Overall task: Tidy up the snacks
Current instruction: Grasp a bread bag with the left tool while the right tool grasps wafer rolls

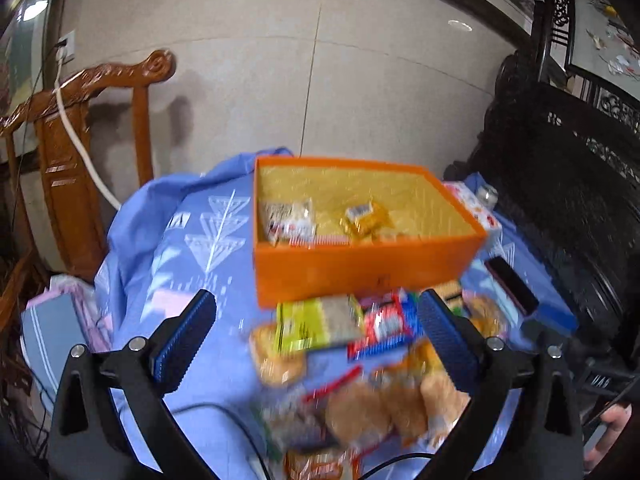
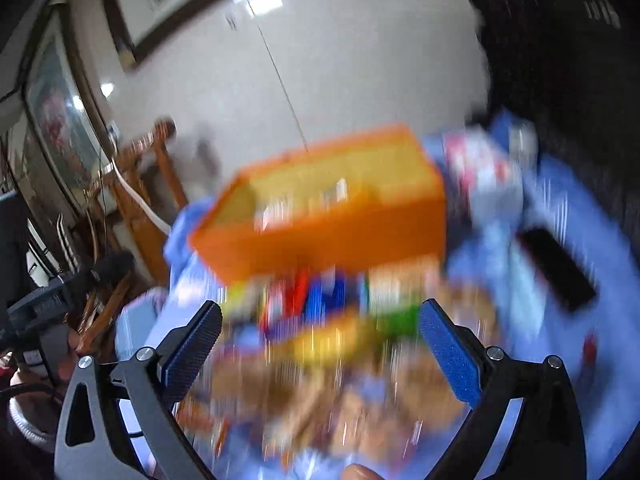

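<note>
An orange box [image 1: 360,268] with a yellow lining stands on the blue cloth; two snack packets [image 1: 290,216] [image 1: 366,218] lie inside it. In front of it is a pile of snacks: a green packet [image 1: 316,322], a red and blue packet [image 1: 384,326] and several brown pastry packs [image 1: 376,408]. My left gripper [image 1: 316,328] is open and empty above the pile. In the blurred right wrist view the orange box [image 2: 328,232] and the snack pile [image 2: 320,360] show too. My right gripper [image 2: 320,332] is open and empty above the pile.
A black remote [image 1: 512,284] lies right of the box, also in the right wrist view [image 2: 556,272]. A white carton [image 1: 476,204] stands behind the box's right corner. A carved wooden chair [image 1: 80,152] is at the left, dark furniture [image 1: 560,184] at the right.
</note>
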`<state>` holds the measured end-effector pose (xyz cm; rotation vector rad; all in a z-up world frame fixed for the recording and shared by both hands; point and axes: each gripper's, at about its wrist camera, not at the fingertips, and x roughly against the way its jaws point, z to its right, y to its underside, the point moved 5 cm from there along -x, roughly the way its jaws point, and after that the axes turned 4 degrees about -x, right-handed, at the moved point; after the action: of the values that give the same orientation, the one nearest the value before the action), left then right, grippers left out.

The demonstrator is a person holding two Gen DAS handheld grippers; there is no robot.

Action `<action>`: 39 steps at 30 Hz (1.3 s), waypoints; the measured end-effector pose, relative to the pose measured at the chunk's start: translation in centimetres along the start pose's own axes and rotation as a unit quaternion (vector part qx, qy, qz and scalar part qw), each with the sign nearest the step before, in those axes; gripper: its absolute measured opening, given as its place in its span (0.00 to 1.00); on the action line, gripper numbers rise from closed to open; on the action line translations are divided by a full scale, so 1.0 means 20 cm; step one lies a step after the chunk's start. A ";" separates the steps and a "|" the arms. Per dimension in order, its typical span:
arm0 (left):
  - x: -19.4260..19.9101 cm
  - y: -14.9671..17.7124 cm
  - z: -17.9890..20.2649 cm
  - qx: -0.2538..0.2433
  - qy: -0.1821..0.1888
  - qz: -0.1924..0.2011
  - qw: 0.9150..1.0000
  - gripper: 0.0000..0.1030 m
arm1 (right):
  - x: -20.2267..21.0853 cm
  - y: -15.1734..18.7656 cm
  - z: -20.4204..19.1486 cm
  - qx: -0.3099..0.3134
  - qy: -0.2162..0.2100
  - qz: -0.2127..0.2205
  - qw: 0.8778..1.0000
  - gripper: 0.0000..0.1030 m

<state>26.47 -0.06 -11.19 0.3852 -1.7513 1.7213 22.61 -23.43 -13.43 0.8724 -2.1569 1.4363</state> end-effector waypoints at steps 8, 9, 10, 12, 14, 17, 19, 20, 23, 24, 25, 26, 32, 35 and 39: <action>0.15 0.34 -0.09 -0.008 -0.020 -0.030 0.999 0.96 | -0.12 0.33 -0.14 0.036 0.007 -0.060 0.998 0.82; 0.17 0.38 -0.11 -0.009 -0.022 -0.034 0.999 0.96 | -0.15 0.35 -0.16 0.049 0.013 -0.061 0.997 0.77; 0.18 0.39 -0.12 -0.009 -0.026 -0.036 0.999 0.96 | -0.18 0.36 -0.17 0.056 0.018 -0.066 0.996 0.75; 0.20 0.44 -0.15 -0.007 -0.031 -0.040 0.999 0.96 | -0.23 0.40 -0.15 0.057 0.022 -0.081 0.995 0.63; 0.21 0.48 -0.18 0.001 -0.030 -0.047 0.998 0.96 | -0.29 0.43 -0.14 0.060 0.037 -0.090 0.993 0.56; 0.20 0.51 -0.19 0.012 -0.023 -0.054 0.998 0.96 | -0.32 0.44 -0.12 0.078 0.058 -0.086 0.992 0.45; 0.18 0.51 -0.17 0.014 -0.017 -0.056 0.998 0.96 | -0.33 0.45 -0.12 0.091 0.060 -0.090 0.990 0.46; 0.18 0.50 -0.16 0.013 -0.013 -0.057 0.998 0.96 | -0.33 0.45 -0.13 0.102 0.063 -0.095 0.988 0.47; 0.14 0.49 -0.09 0.001 -0.006 -0.061 0.998 0.96 | -0.35 0.45 -0.15 0.118 0.067 -0.099 0.986 0.50; 0.14 0.49 -0.08 -0.004 -0.005 -0.061 0.998 0.96 | -0.35 0.45 -0.15 0.116 0.066 -0.100 0.986 0.50; 0.13 0.49 -0.05 -0.008 -0.003 -0.062 0.998 0.96 | -0.35 0.45 -0.15 0.117 0.066 -0.102 0.986 0.50; 0.12 0.48 -0.02 -0.011 0.000 -0.062 0.998 0.96 | -0.35 0.45 -0.15 0.117 0.065 -0.106 0.985 0.52; 0.10 0.49 0.08 -0.031 0.008 -0.070 0.997 0.96 | -0.38 0.44 -0.15 0.119 0.065 -0.130 0.982 0.56; 0.08 0.50 0.10 -0.029 0.007 -0.075 0.997 0.96 | -0.40 0.43 -0.16 0.121 0.061 -0.137 0.981 0.56; 0.07 0.50 0.11 -0.023 0.010 -0.081 0.996 0.96 | -0.35 0.44 -0.13 0.108 0.059 -0.153 0.981 0.35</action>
<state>18.62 -0.90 -17.98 0.4735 -1.6946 1.5631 21.45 -16.64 -22.75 1.1098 -1.7138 1.5352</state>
